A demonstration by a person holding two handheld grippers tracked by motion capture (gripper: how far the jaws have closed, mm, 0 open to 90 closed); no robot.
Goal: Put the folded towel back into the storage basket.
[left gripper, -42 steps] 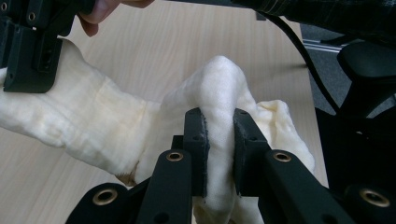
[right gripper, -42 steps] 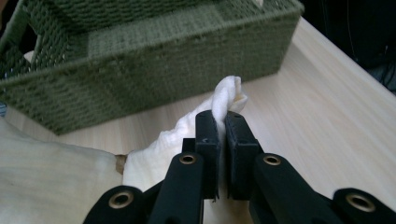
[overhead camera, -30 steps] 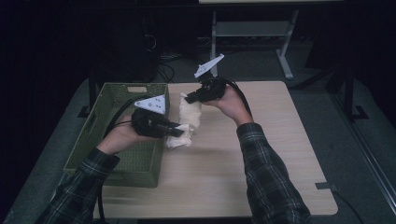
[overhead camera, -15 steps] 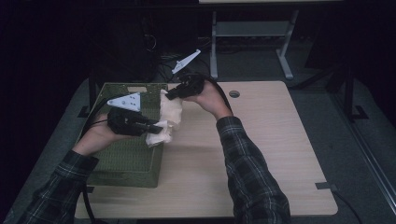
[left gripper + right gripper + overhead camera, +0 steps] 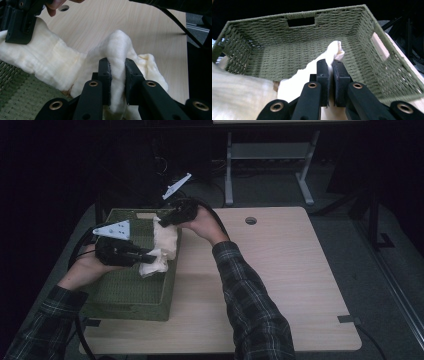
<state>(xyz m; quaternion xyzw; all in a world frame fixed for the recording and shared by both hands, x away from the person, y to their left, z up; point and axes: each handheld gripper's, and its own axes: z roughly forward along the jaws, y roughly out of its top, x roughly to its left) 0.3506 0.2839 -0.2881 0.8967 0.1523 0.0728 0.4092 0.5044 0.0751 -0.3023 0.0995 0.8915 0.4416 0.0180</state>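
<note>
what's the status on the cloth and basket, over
Left gripper and right gripper both clamped on cream cloth. Cloth over green basket rim. Nothing blocking.

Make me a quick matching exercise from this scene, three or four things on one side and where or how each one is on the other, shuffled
Things:
1. cream cloth
2. green woven basket
3. left gripper
4. round hole

Places or states:
A. in the tabletop, far side
B. shut on a fold of cloth
C. at the table's left edge
D. held by both grippers over the basket's rim

Pairs: 1-D, 2-C, 3-B, 4-A

Soft fluffy cloth (image 5: 162,247); coarse woven basket (image 5: 127,290); matt wood table (image 5: 280,270).
</note>
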